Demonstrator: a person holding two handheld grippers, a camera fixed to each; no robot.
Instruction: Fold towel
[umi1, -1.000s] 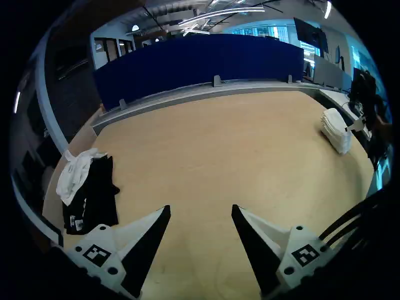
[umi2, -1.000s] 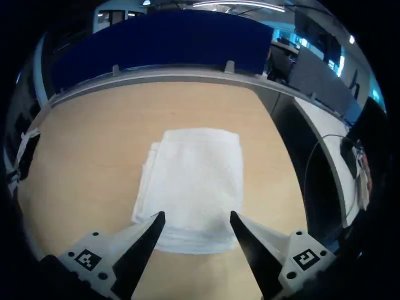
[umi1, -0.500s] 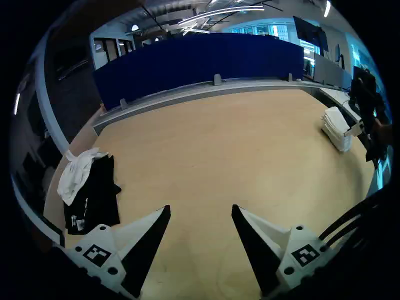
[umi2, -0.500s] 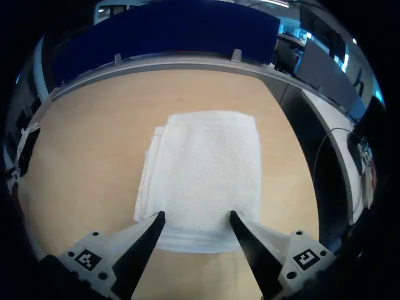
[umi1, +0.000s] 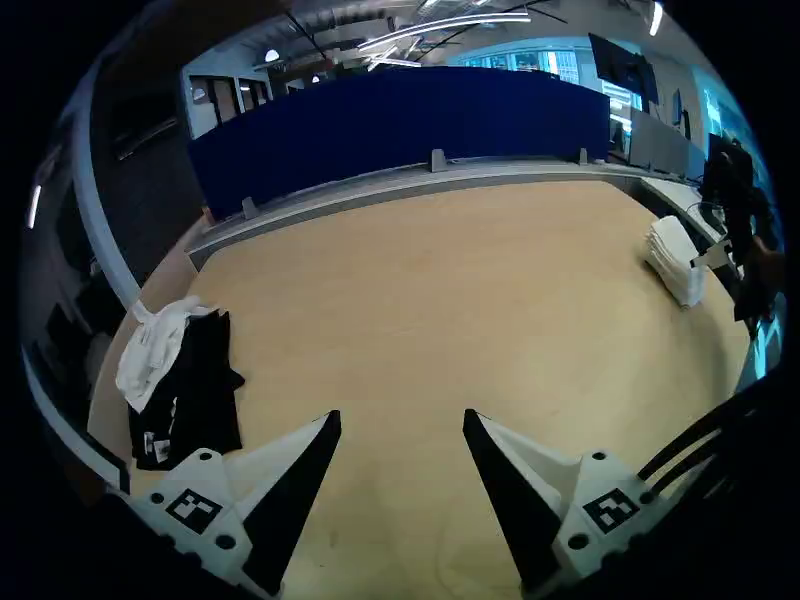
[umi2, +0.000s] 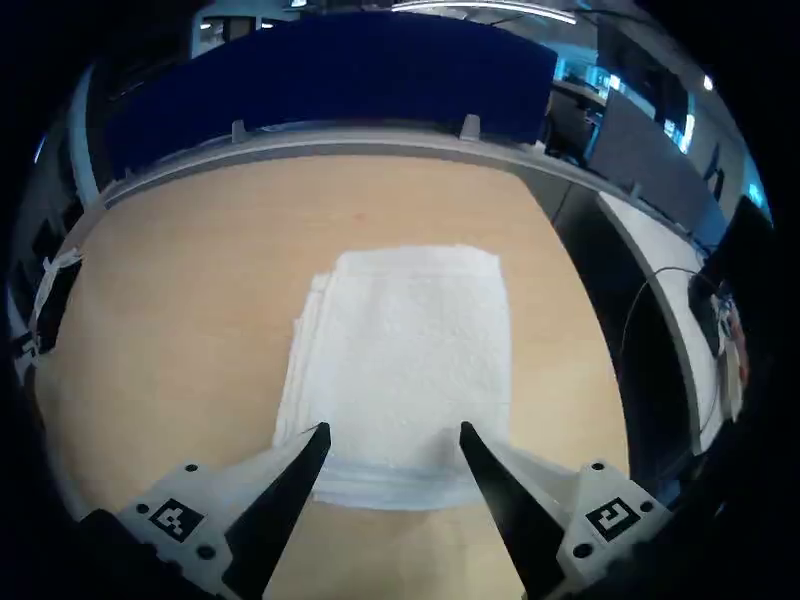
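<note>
A stack of folded white towels (umi2: 405, 360) lies on the wooden table (umi2: 180, 300) right ahead of my right gripper (umi2: 393, 430). That gripper is open, its fingertips over the stack's near edge with nothing between them. In the left gripper view the same stack (umi1: 675, 258) sits far off at the table's right edge, with the right gripper's white tip (umi1: 715, 254) beside it. My left gripper (umi1: 400, 418) is open over bare wood at the near side. A crumpled white cloth (umi1: 150, 340) lies on a dark one (umi1: 200, 385) at the left.
A blue partition (umi1: 400, 125) with a grey rail runs along the table's far edge. Past the right edge stand a neighbouring white desk with cables (umi2: 670, 290) and a dark chair (umi1: 735, 190). A black chair frame (umi1: 710, 440) is close on the near right.
The right gripper view shifted slightly: the towel stack first drew closer and higher, then eased back a little. The left gripper barely moved.
</note>
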